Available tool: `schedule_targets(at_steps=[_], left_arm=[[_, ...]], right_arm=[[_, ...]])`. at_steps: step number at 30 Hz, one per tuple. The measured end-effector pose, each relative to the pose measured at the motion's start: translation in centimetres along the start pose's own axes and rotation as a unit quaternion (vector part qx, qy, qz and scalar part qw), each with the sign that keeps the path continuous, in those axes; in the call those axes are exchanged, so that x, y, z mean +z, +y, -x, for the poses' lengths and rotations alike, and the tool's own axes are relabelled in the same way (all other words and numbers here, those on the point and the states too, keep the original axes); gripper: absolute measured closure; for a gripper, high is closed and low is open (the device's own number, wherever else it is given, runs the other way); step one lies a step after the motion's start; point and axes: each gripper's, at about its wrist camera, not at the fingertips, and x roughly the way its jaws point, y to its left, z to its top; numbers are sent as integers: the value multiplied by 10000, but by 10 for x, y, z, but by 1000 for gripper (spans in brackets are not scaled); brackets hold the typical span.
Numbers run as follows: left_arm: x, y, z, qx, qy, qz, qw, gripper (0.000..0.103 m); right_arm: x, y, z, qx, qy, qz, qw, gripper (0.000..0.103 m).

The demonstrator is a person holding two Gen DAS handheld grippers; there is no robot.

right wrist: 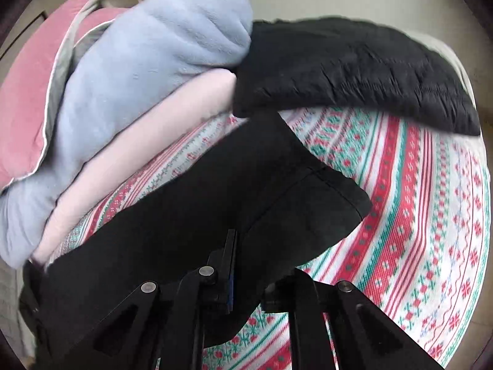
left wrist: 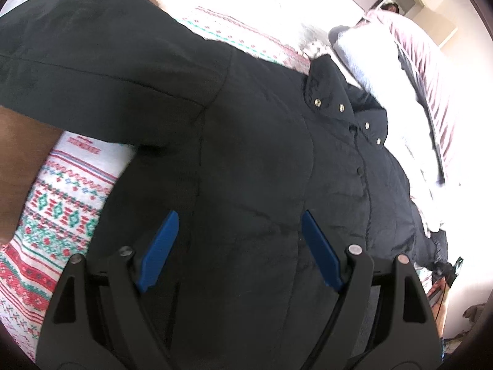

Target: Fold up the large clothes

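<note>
A black sleeve (right wrist: 234, 203) is pinched between the closed fingers of the right gripper (right wrist: 246, 265) and held lifted over the patterned bedspread (right wrist: 416, 200). The black jacket (left wrist: 262, 154) (brass snaps at the collar) is spread across the bed, and the left gripper (left wrist: 238, 240) is held wide open above its body, gripping nothing. Folded blue (right wrist: 148, 49) and pink blankets (right wrist: 154, 141) are stacked beside the jacket.

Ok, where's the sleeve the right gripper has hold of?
In the right wrist view, the black sleeve runs up from the right gripper, over the patterned bedspread, beside the folded blue blanket.
</note>
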Motion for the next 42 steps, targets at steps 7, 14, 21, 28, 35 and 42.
schedule_targets(at_steps=[7,14,21,28,35,42], left_arm=[[9,26,22,-74,-274,332,9990,21],[12,37,29,-168,-372,538,9977,21],[18,42,31,-250,-417,655,9967,21],[22,50,43,-134,-651,590,9960,21],[23,61,48,-285,-628,709,9951,21],[23,63,51,-315,-660,659,9951,21]], right_arm=[[-1,-8,21,474,-146,-320,9983,87],[-4,29,77,797,-994,203,9916,93],[-25,115,155,1270,-1893,1471,9625,93],[-69,194,203,1877,-2107,2255,9325,93],[-146,301,225,2434,-1757,2912,9083,93],[-242,383,197,2668,-1147,3604,8864,94]])
